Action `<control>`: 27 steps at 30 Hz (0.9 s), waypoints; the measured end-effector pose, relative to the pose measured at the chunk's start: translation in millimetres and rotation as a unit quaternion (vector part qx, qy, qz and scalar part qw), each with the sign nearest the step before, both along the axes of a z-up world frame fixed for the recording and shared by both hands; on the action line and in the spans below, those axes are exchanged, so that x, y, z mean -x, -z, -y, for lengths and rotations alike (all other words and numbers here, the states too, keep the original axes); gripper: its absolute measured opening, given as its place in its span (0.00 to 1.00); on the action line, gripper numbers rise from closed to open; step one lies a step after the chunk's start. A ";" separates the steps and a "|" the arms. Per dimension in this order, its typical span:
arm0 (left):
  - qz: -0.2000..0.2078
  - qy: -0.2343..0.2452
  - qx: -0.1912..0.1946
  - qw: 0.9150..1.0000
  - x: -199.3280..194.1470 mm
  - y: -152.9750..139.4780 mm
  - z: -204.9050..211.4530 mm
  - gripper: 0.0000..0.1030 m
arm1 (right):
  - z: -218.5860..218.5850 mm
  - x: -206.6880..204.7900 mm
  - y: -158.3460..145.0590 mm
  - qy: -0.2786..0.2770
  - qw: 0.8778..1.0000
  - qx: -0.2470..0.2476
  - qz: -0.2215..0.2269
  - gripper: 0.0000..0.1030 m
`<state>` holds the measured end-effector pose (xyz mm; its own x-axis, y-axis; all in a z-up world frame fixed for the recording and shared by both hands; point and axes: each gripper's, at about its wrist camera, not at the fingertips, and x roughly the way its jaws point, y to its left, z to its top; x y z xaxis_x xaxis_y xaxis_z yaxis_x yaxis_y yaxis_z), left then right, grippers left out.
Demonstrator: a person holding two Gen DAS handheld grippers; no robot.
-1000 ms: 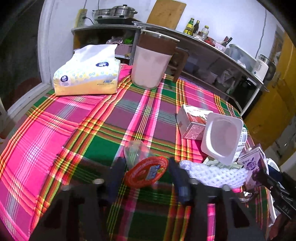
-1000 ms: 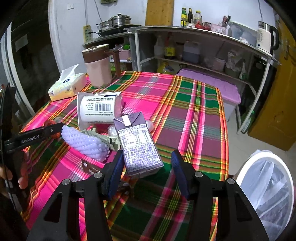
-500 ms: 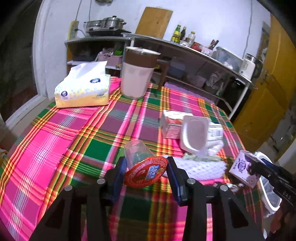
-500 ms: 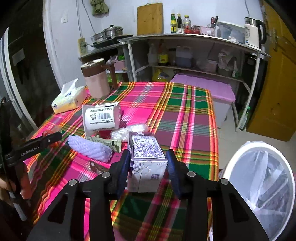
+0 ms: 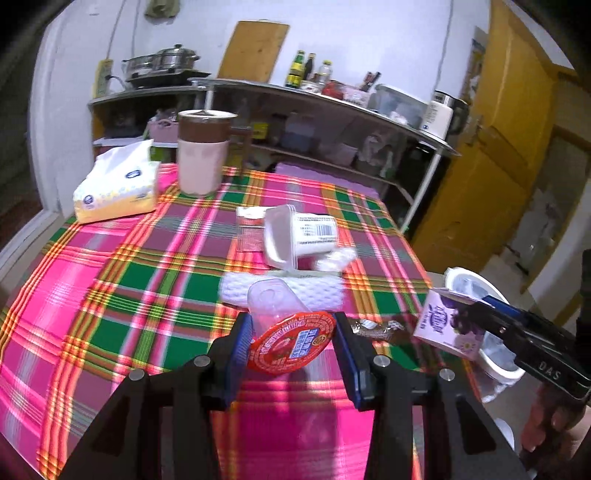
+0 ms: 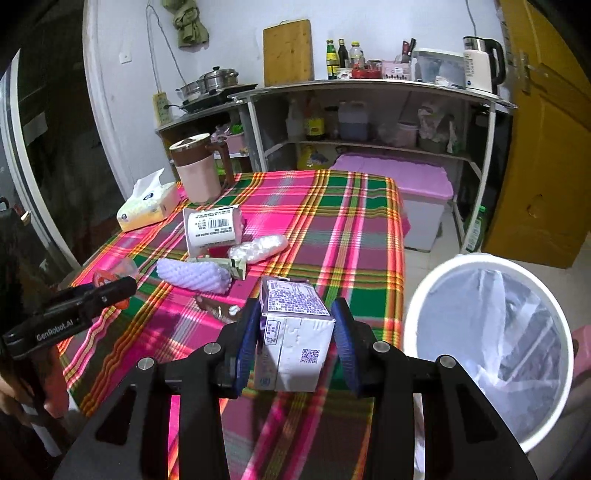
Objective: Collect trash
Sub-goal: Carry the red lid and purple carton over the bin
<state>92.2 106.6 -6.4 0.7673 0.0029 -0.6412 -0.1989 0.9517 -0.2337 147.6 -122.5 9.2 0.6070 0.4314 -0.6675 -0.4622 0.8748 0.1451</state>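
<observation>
The left gripper (image 5: 291, 345) squeezes a clear cup with a red lid (image 5: 290, 343) and holds it up over the checked tablecloth (image 5: 147, 277). The right gripper (image 6: 295, 341) squeezes a purple and white carton (image 6: 293, 332), up off the table, just beside the white bin (image 6: 487, 343) with a bag in it. A white tub (image 6: 212, 230) and a foam net (image 6: 194, 275) lie on the cloth.

White wall (image 6: 229, 33) behind; cutting board (image 6: 287, 51) leaning on it. Metal shelf unit (image 6: 369, 86) along wall: bottles (image 6: 343, 55), kettle (image 6: 480, 64) on top. Pot (image 6: 218, 79) on lower stand at left. Yellow door (image 6: 546, 147) right. Pale tiled floor (image 6: 448, 236). Plaid cloth (image 6: 332, 229) covers bench
</observation>
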 end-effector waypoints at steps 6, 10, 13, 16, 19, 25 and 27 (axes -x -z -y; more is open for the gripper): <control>0.006 0.034 -0.003 0.999 0.6 -5.1 28.0 0.43 | 16.2 9.0 -4.1 0.014 1.000 -0.007 0.003 0.39; 0.007 0.051 -0.005 0.999 -1.3 -8.9 42.5 0.43 | 26.1 12.8 -6.8 0.021 1.000 -0.010 0.006 0.39; 0.008 0.062 -0.006 0.998 -4.1 -10.3 51.0 0.43 | 33.3 14.7 -8.1 0.027 1.000 -0.013 0.008 0.39; 0.008 0.074 -0.008 0.997 -7.0 -11.5 60.2 0.43 | 41.5 15.4 -10.0 0.035 0.999 -0.015 0.011 0.39; 0.009 0.085 -0.009 0.996 -11.6 -12.8 70.4 0.43 | 51.7 16.9 -12.2 0.047 0.999 -0.016 0.014 0.39; 0.010 0.117 -0.010 0.993 -25.1 -14.5 94.8 0.43 | 78.4 18.0 -17.5 0.076 0.997 -0.017 0.020 0.39; 0.010 0.132 -0.011 0.991 -30.9 -14.9 106.3 0.43 | 87.2 18.2 -17.8 0.086 0.996 -0.017 0.020 0.39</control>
